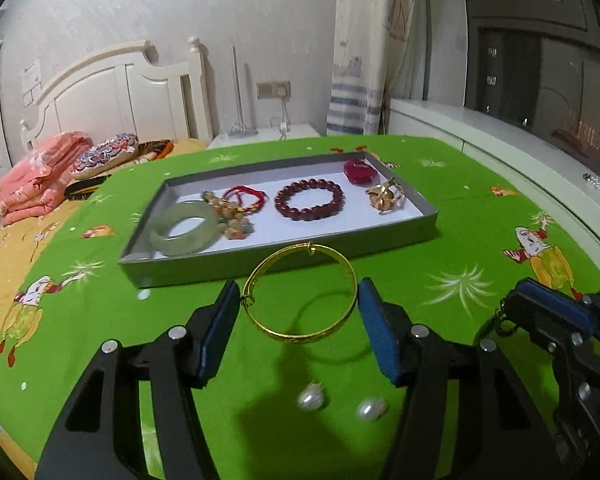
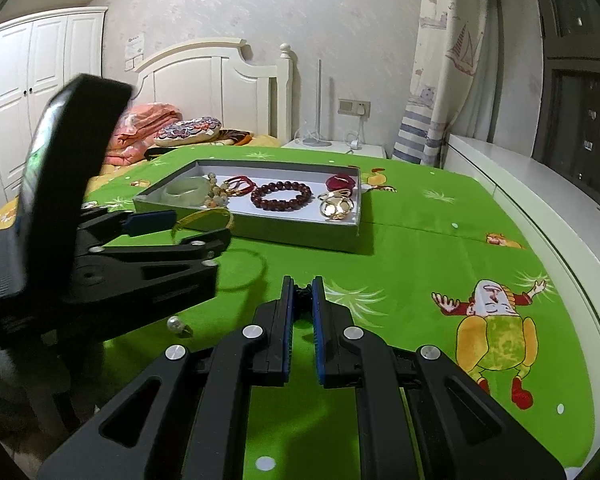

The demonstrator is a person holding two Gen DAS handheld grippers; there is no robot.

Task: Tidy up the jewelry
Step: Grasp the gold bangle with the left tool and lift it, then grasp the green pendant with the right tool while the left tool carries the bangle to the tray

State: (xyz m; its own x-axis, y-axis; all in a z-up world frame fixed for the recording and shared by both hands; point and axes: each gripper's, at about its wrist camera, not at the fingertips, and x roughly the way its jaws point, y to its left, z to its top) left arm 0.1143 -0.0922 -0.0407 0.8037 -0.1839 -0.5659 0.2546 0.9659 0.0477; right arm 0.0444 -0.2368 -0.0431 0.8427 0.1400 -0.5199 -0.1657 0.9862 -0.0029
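Note:
My left gripper (image 1: 298,300) is shut on a gold bangle (image 1: 300,292), held across its width above the green cloth, just in front of the grey tray (image 1: 284,256). The tray holds a jade bangle (image 1: 182,228), a red cord bracelet (image 1: 246,198), a dark red bead bracelet (image 1: 309,199), a red pendant (image 1: 360,170) and gold pieces (image 1: 384,196). Two pearl earrings (image 1: 311,400) lie on the cloth below the bangle. My right gripper (image 2: 302,292) is shut on a small dark chain (image 2: 302,291), low over the cloth to the right; it also shows in the left wrist view (image 1: 508,316).
The table is covered by a green cartoon-print cloth (image 2: 420,248). A bed with pink bedding (image 1: 36,176) stands behind on the left. A white ledge (image 2: 540,184) runs along the right. The left gripper's body (image 2: 100,248) fills the left of the right wrist view.

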